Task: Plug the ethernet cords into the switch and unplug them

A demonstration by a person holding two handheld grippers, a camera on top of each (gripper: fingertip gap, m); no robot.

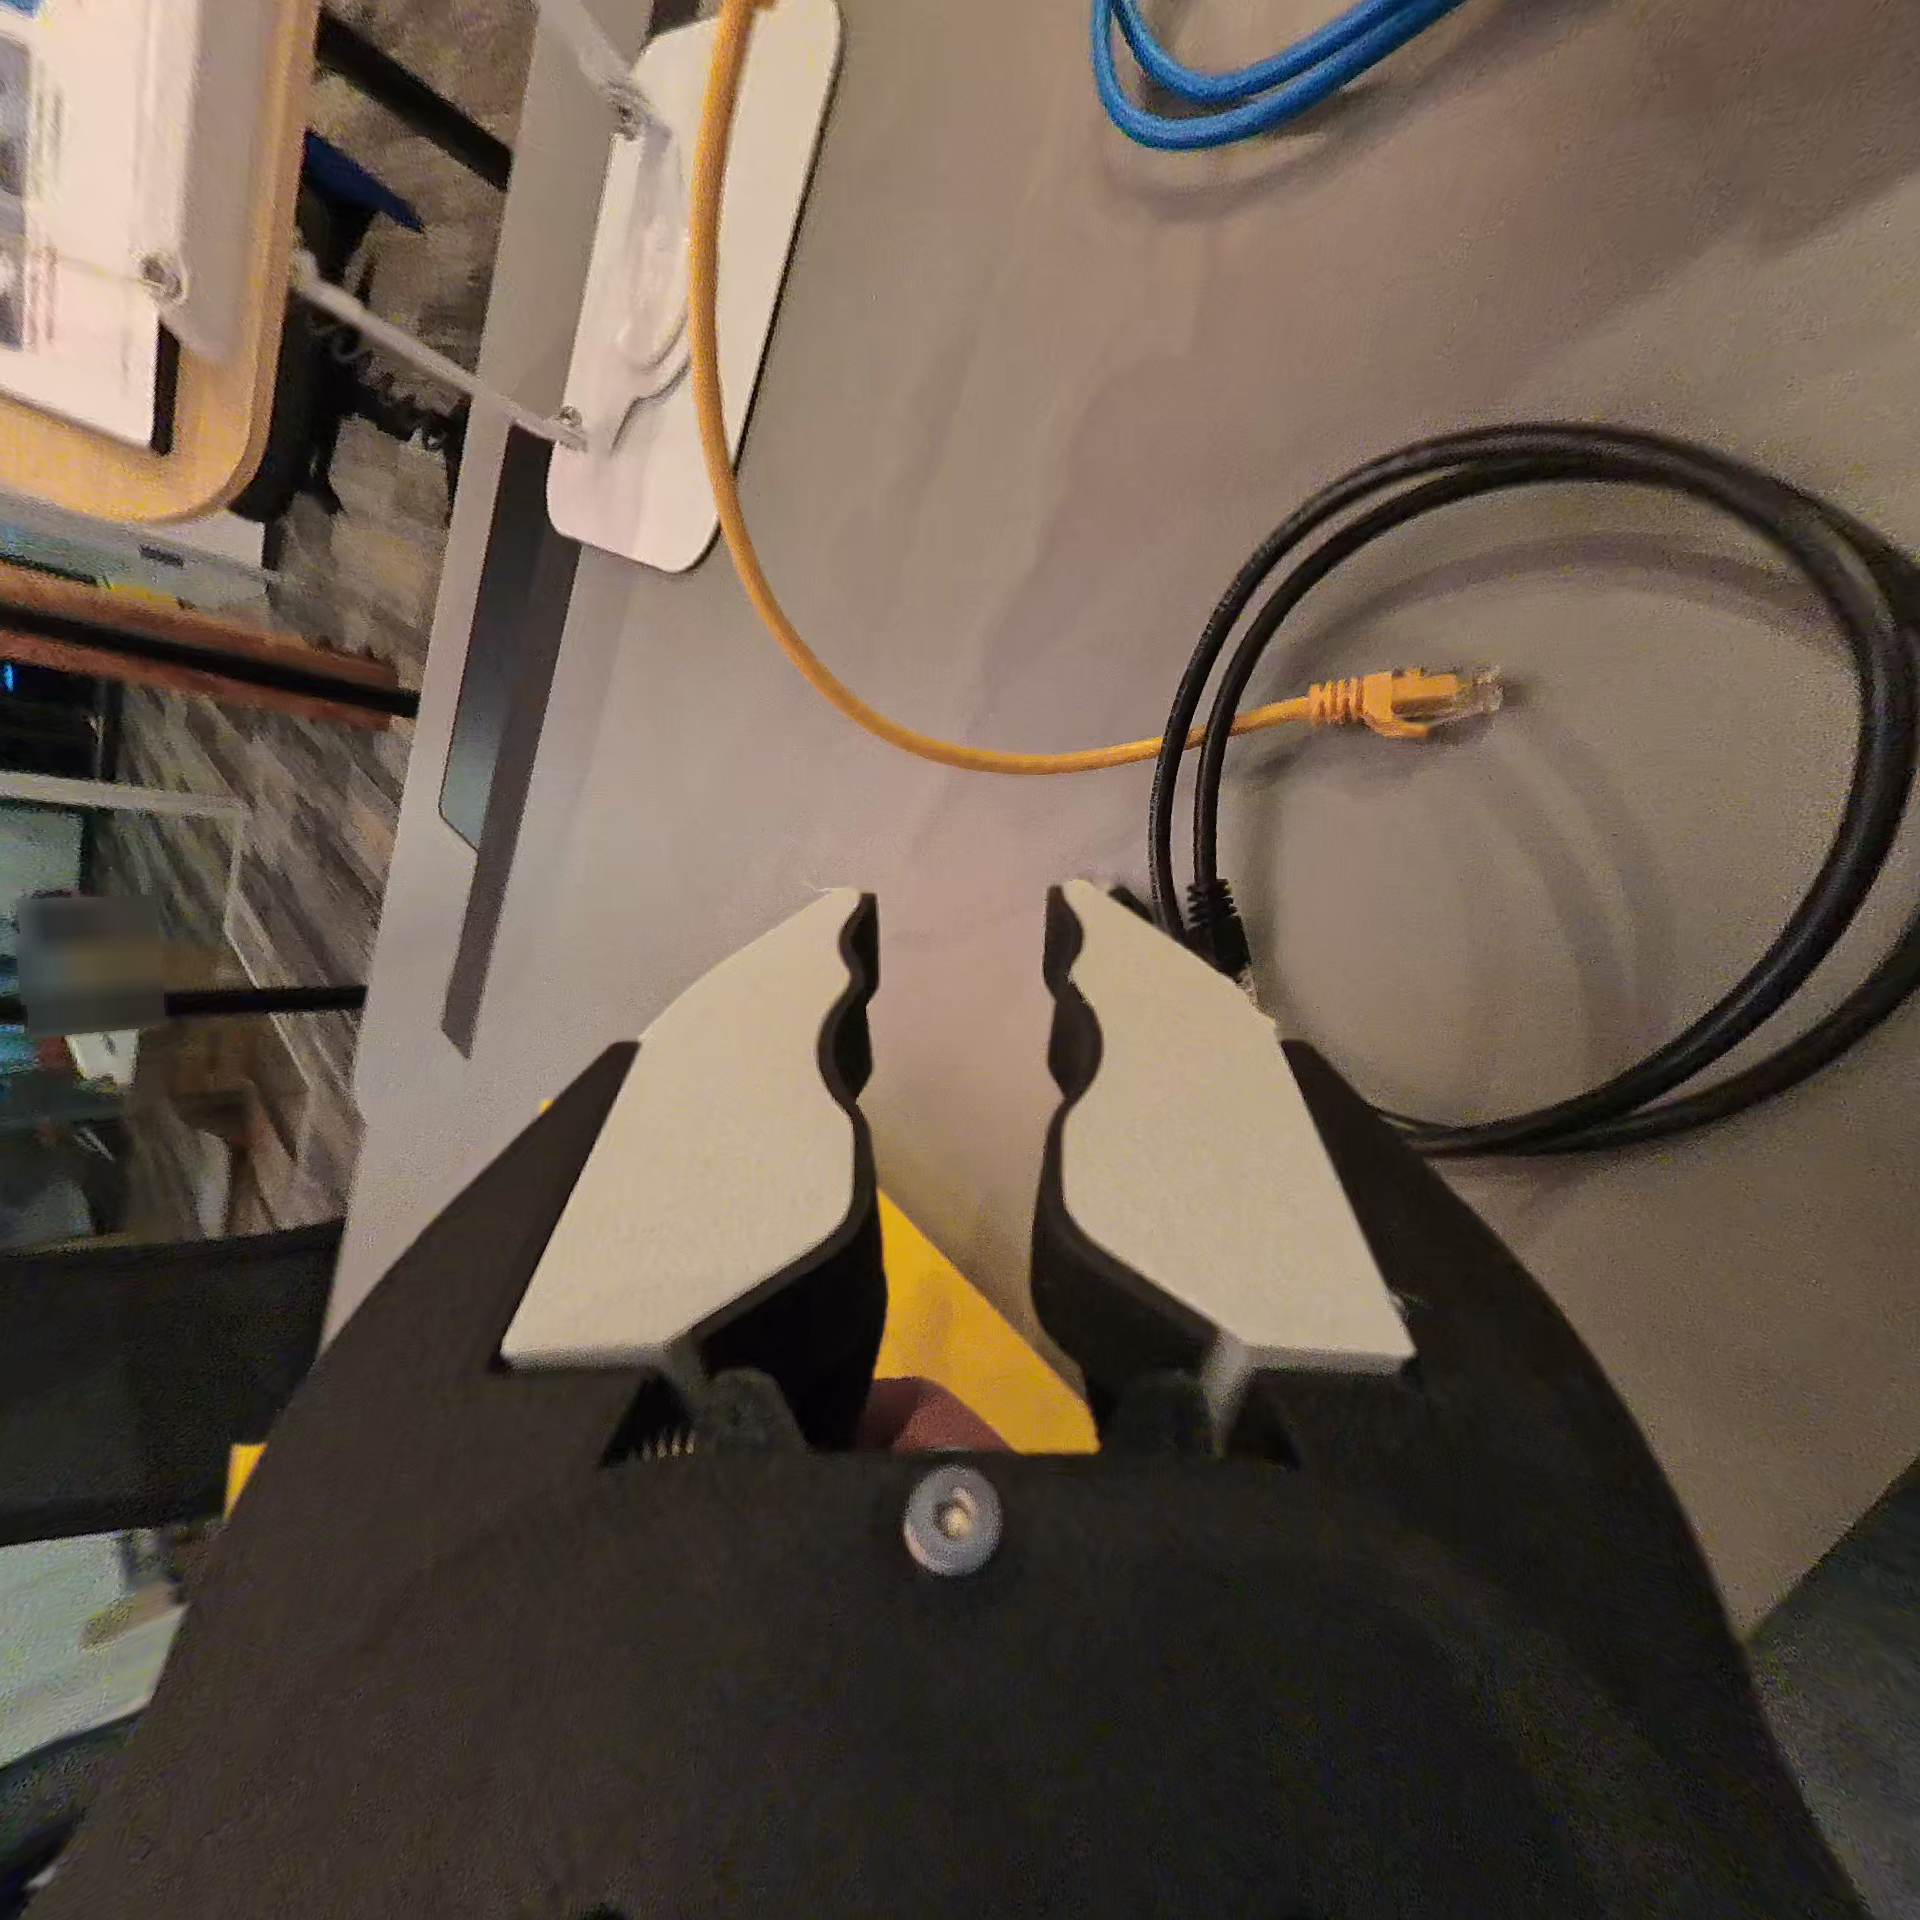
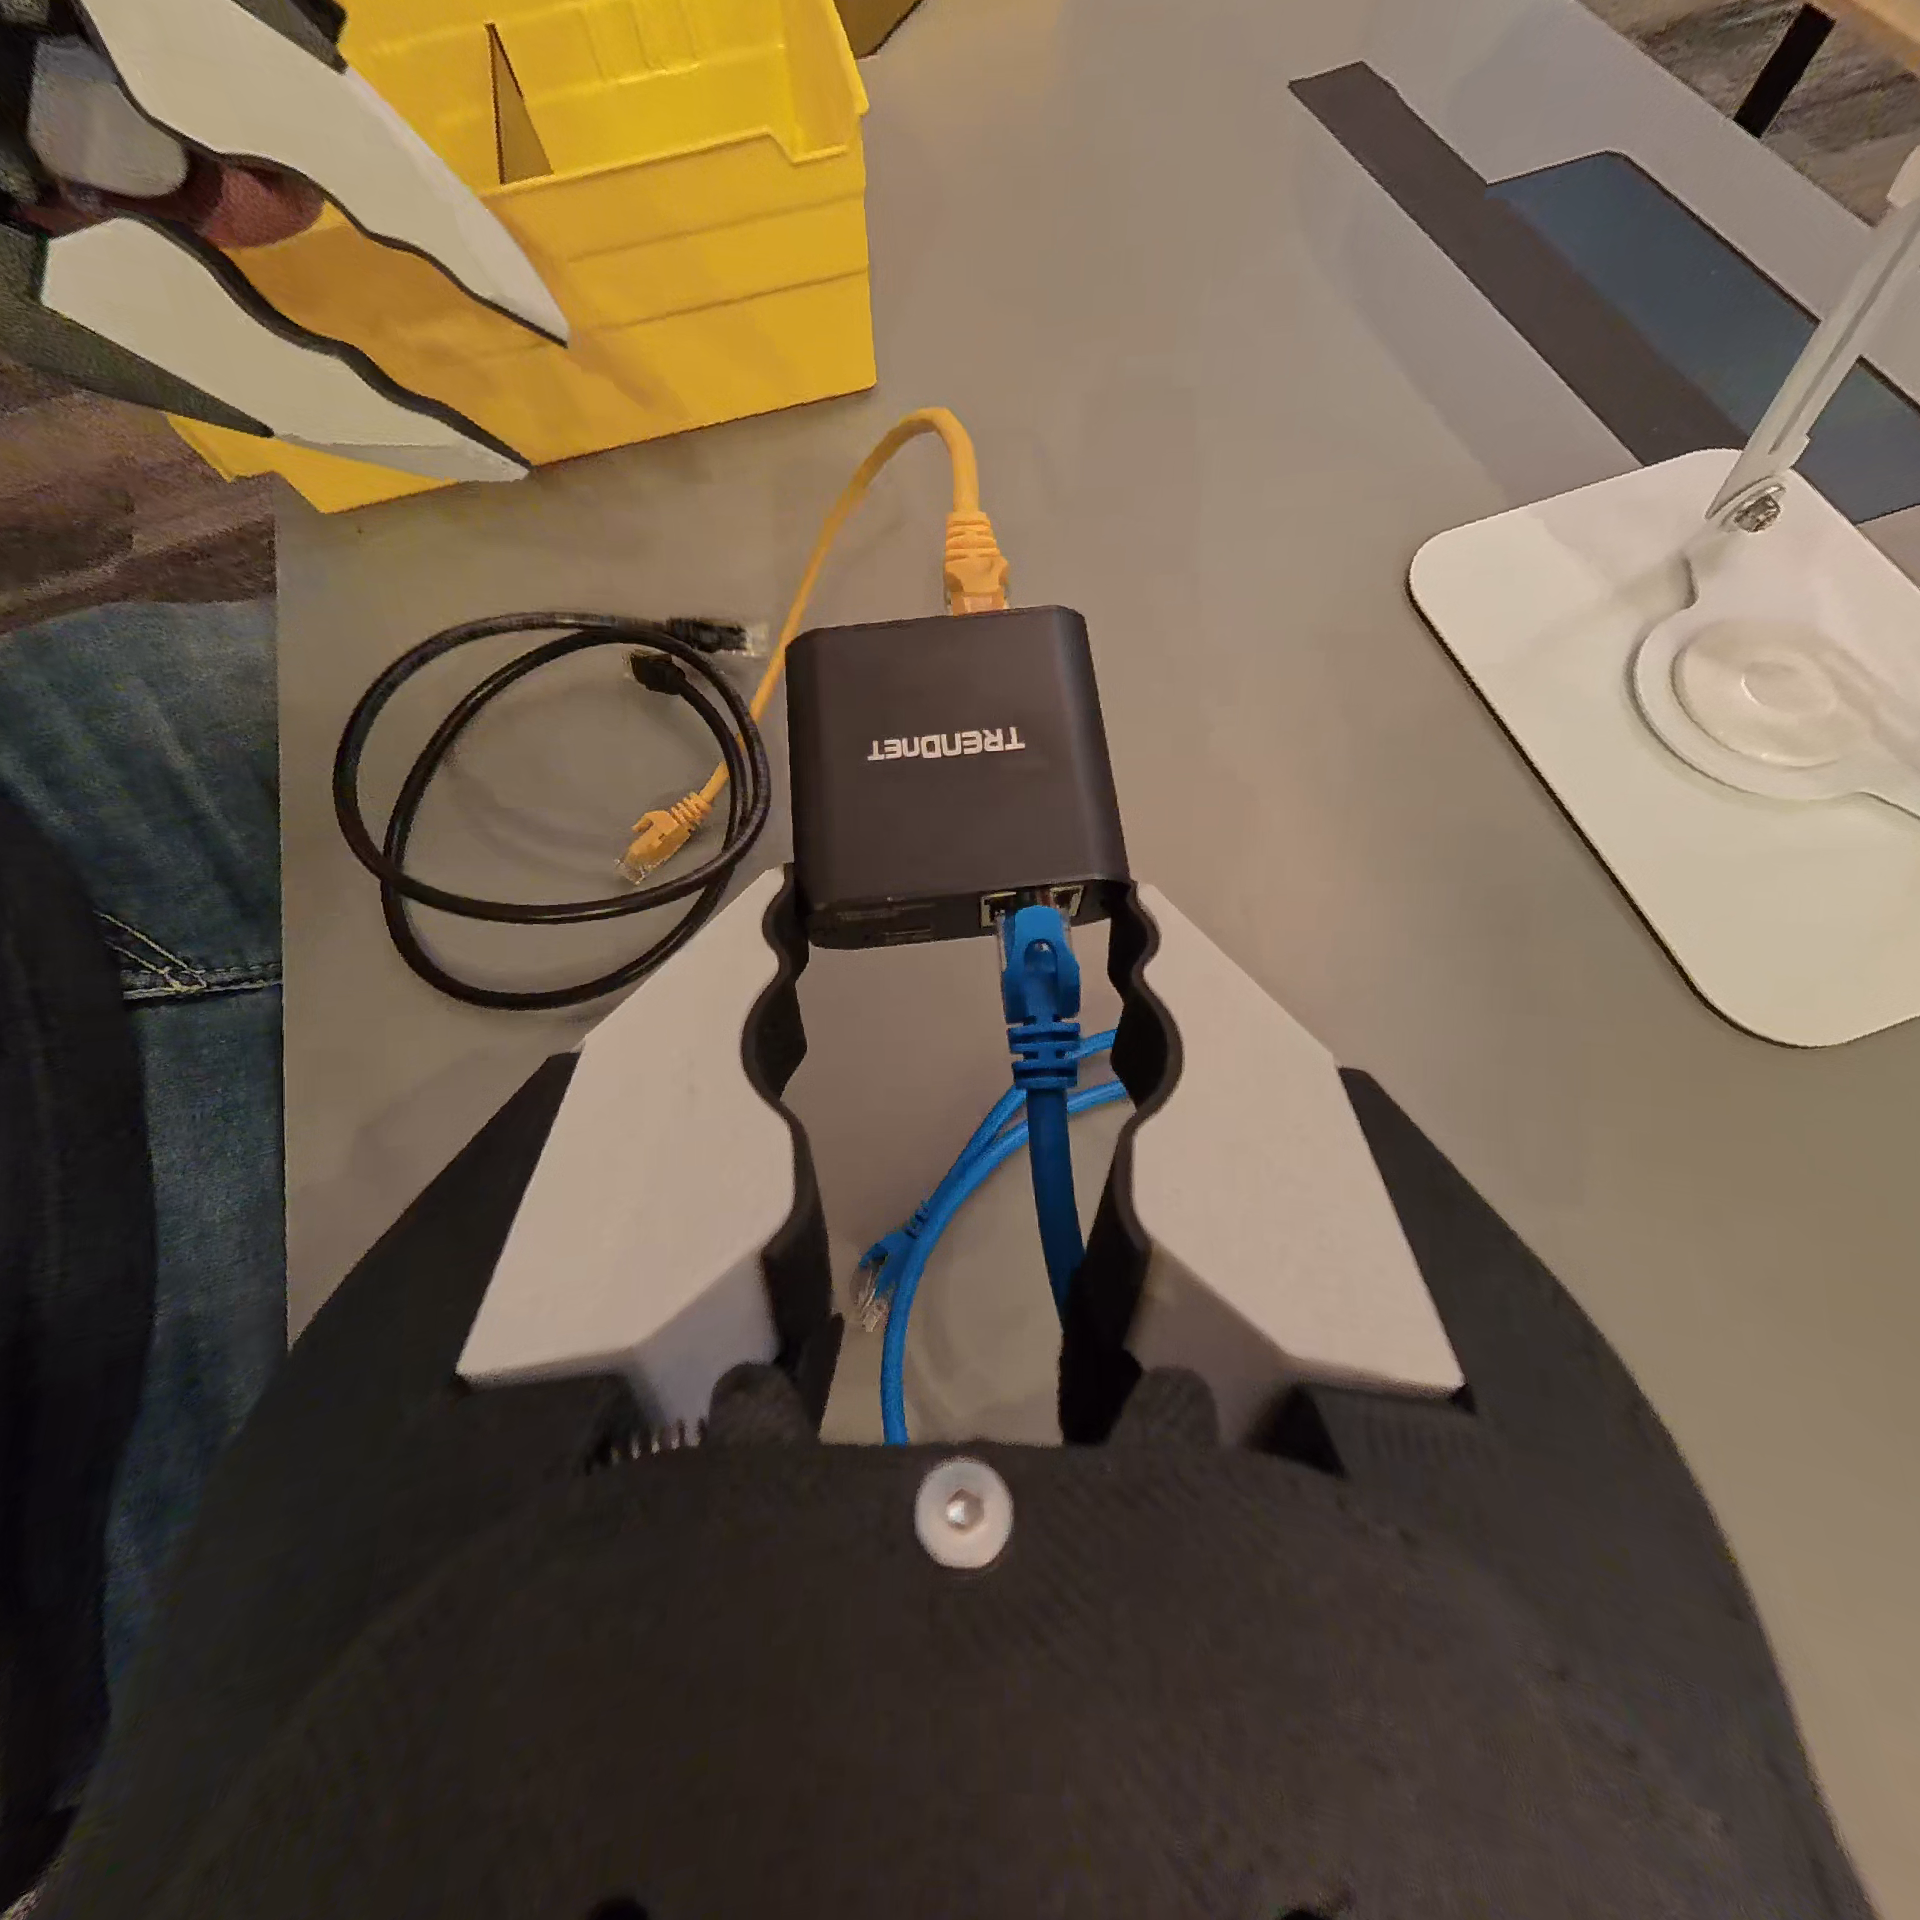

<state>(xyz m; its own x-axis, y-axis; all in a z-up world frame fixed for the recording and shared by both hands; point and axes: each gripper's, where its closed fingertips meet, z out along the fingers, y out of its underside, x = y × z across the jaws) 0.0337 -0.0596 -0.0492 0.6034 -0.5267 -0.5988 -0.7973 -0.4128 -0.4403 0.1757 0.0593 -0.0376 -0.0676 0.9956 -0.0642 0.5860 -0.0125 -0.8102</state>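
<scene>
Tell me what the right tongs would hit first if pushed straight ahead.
The right tongs, open, already straddle the blue plug in the black switch; going straight on, they would likely meet the switch's port face first.

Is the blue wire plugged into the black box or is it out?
Plugged in. The blue wire's plug sits inside a port on the near face of the black box. Its other end lies loose on the table.

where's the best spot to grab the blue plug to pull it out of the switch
Grip the ribbed boot just behind the blue plug, claw fingers on its two flat sides, coming from the near side along the cord. It points straight out of the switch, and the right claw, open, already straddles it.
</scene>
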